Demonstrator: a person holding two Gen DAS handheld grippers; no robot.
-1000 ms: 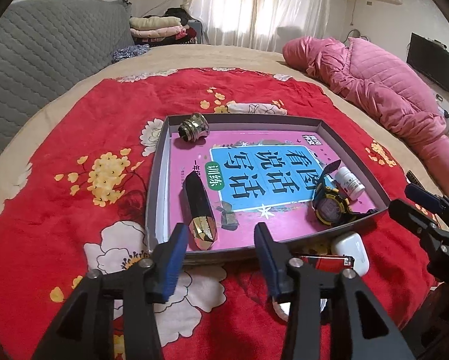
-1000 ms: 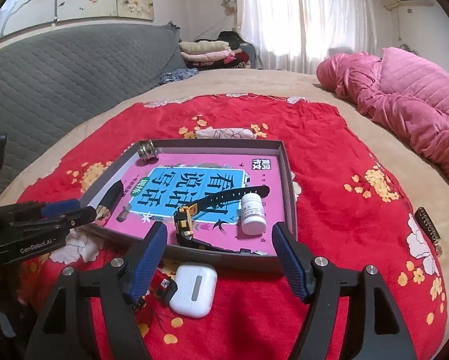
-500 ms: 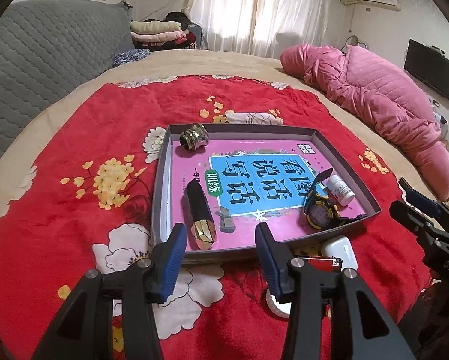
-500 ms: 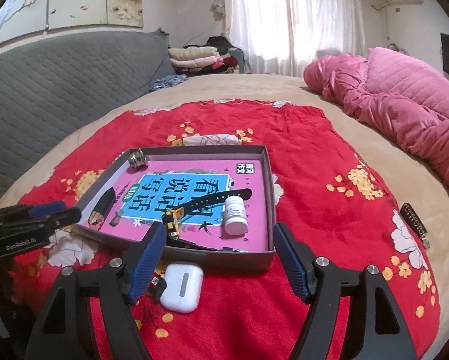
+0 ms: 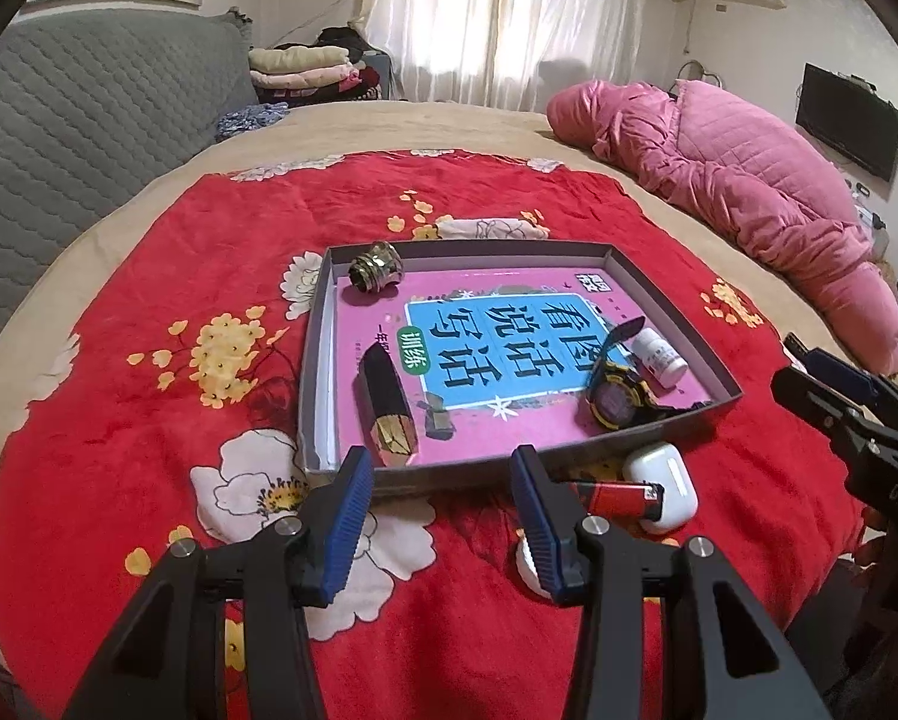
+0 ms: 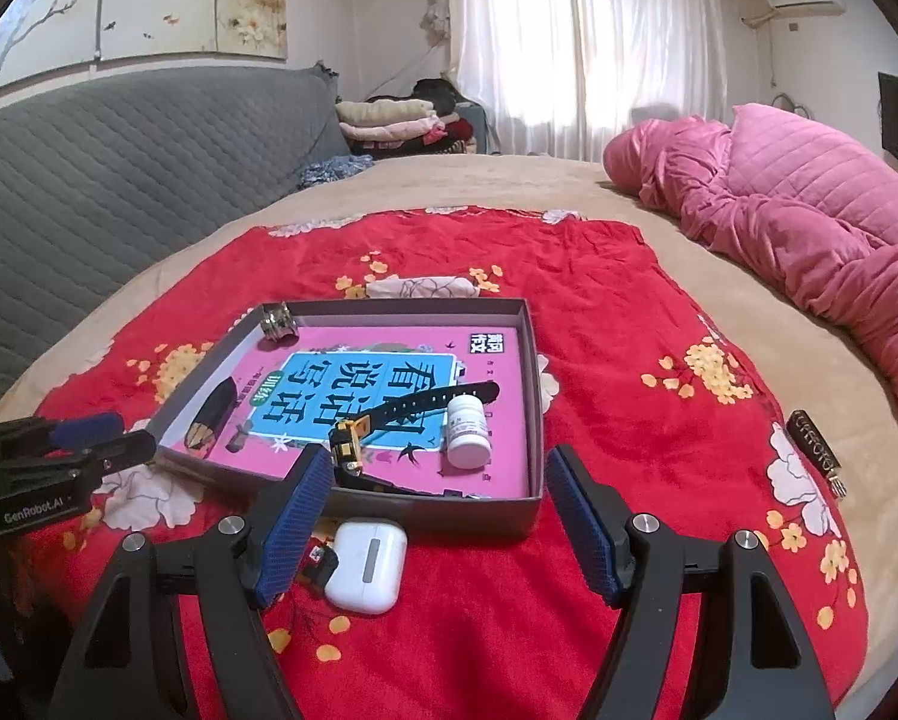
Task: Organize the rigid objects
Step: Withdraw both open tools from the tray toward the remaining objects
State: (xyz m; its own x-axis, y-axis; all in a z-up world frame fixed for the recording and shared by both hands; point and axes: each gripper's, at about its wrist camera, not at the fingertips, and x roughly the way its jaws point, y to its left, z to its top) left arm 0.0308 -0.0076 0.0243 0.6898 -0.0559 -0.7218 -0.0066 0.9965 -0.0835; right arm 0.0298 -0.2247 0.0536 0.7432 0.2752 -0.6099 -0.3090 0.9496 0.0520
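Note:
A grey tray [image 5: 320,360] [image 6: 529,384] lies on the red floral blanket with a pink book inside. On the book lie a black and gold tube [image 5: 387,408], a metal fitting [image 5: 375,266] [image 6: 278,322], a black and yellow watch [image 5: 616,399] [image 6: 353,438] and a white pill bottle [image 5: 660,355] [image 6: 468,431]. In front of the tray lie a white earbud case [image 5: 664,483] [image 6: 365,564], a red lighter [image 5: 619,495] and a white round thing [image 5: 529,564]. My left gripper [image 5: 443,510] is open and empty. My right gripper [image 6: 440,516] is open and empty.
A dark brown bar with gold lettering [image 6: 814,444] lies on the blanket at the right. A pink quilt [image 5: 718,180] [image 6: 796,216] is heaped at the far right. A grey quilted sofa back [image 6: 119,168] runs along the left. Folded clothes [image 5: 311,69] are stacked at the back.
Both grippers have pulled back and risen a little from the tray, so it looks smaller and farther. Both stay open. The objects have not moved.

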